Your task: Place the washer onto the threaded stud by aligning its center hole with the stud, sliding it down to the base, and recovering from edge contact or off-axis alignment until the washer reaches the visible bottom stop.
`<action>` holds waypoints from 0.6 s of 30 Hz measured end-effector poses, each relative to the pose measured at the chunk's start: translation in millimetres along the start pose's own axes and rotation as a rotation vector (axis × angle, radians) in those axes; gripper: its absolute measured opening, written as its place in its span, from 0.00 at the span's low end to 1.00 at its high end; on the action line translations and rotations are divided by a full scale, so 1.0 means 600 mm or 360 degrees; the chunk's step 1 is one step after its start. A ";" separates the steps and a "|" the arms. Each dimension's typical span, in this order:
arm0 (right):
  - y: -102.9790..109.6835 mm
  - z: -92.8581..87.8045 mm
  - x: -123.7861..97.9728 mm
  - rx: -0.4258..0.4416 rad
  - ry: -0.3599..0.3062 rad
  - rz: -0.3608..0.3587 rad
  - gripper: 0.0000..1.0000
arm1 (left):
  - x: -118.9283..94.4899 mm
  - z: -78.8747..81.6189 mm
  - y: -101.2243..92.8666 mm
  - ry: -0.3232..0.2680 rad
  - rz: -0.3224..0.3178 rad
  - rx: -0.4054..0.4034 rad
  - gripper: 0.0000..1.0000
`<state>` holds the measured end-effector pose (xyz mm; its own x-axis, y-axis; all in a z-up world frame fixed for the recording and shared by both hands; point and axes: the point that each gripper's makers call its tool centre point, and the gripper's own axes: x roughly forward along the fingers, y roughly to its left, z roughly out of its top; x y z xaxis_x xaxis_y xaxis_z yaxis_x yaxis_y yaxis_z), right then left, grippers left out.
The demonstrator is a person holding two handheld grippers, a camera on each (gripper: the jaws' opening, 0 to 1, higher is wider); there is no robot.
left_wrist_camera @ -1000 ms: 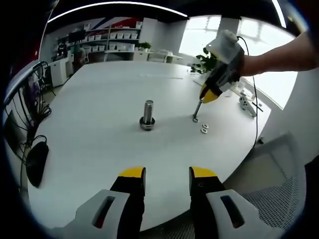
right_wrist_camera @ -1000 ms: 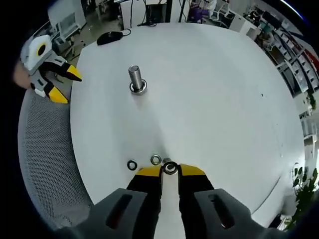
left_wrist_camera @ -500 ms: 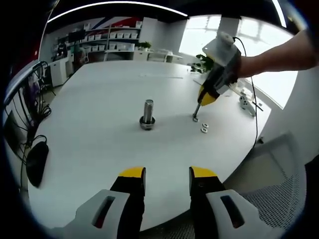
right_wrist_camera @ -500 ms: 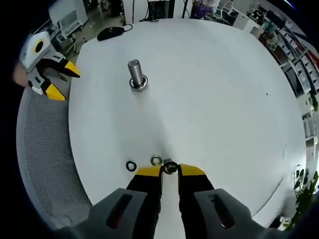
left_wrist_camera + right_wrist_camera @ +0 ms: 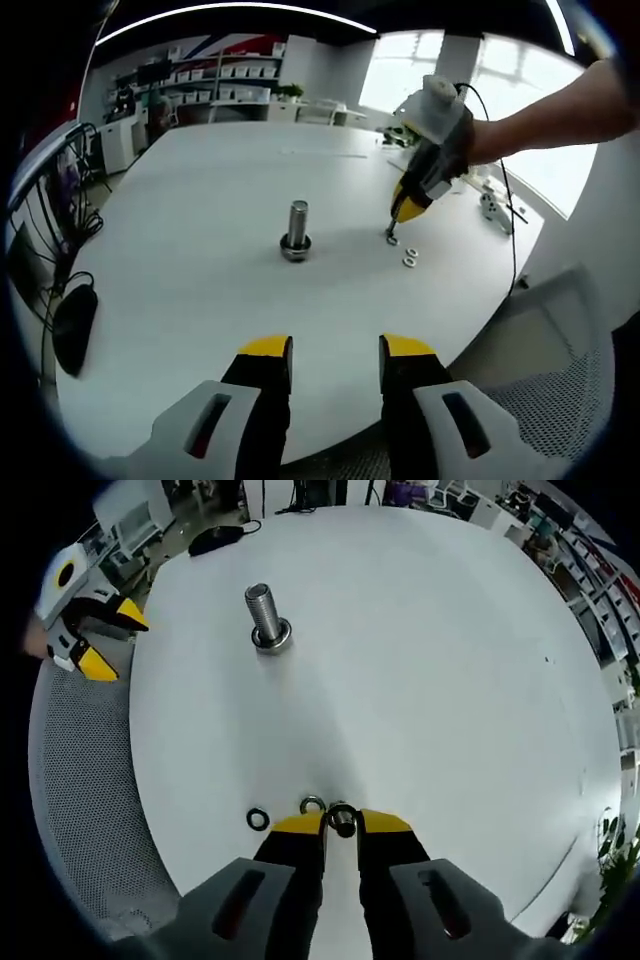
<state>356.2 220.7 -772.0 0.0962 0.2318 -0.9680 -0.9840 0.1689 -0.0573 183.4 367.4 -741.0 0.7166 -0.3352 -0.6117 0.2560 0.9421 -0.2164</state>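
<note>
**Right gripper closing on a washer at the table's edge**

The right gripper [image 5: 341,823] is pinching a washer [image 5: 342,819] between its yellow tips, the jaws drawn nearly together with only the ring's width between them. Seen from the left gripper view, that gripper [image 5: 397,224] is pointing steeply down at the table [image 5: 200,290], a person's hand [image 5: 455,135] holding it from above.

Just beside the held washer, a second washer [image 5: 312,805] is lying flat on the table, and a dark third washer [image 5: 258,819] is lying a little further along. In the left gripper view only two small rings [image 5: 410,259] are showing near the right gripper's tips.

The stud [image 5: 263,616] is standing upright on its base, well apart from the washers, toward the middle of the table; in the left gripper view the stud [image 5: 297,227] is rising straight ahead.

The left gripper [image 5: 335,352] is hovering over the near edge with its jaws apart and nothing between them. A mouse [image 5: 73,327] is lying on the table's far side from the washers.
</note>
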 end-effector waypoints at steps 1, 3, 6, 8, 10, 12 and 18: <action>0.000 0.000 0.001 -0.0002 0.0002 0.0002 0.13 | 0.000 0.000 0.000 0.0001 -0.0002 0.0001 0.33; 0.000 -0.001 0.004 -0.0005 0.0007 0.0003 0.13 | 0.000 0.000 0.000 0.0003 0.0000 0.0001 0.32; -0.002 -0.002 0.011 -0.0001 0.0018 0.0010 0.13 | 0.001 -0.001 0.000 0.0003 -0.0002 0.0000 0.32; -0.004 -0.003 0.015 0.0002 0.0025 0.0012 0.13 | 0.001 -0.001 0.000 0.0002 -0.0004 0.0002 0.32; -0.004 -0.006 0.019 -0.0001 0.0033 0.0014 0.13 | 0.001 0.000 -0.001 0.0001 -0.0006 0.0002 0.32; -0.005 -0.007 0.023 0.0003 0.0036 0.0013 0.13 | 0.001 -0.001 -0.001 0.0002 -0.0006 0.0003 0.32; -0.003 -0.012 0.032 0.0016 0.0052 0.0003 0.14 | 0.001 0.000 -0.002 0.0000 -0.0012 -0.0005 0.32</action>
<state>358.8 218.0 -792.0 0.0889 0.2006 -0.9756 -0.9826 0.1782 -0.0529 183.5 366.1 -741.4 0.7145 -0.3425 -0.6101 0.2593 0.9395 -0.2238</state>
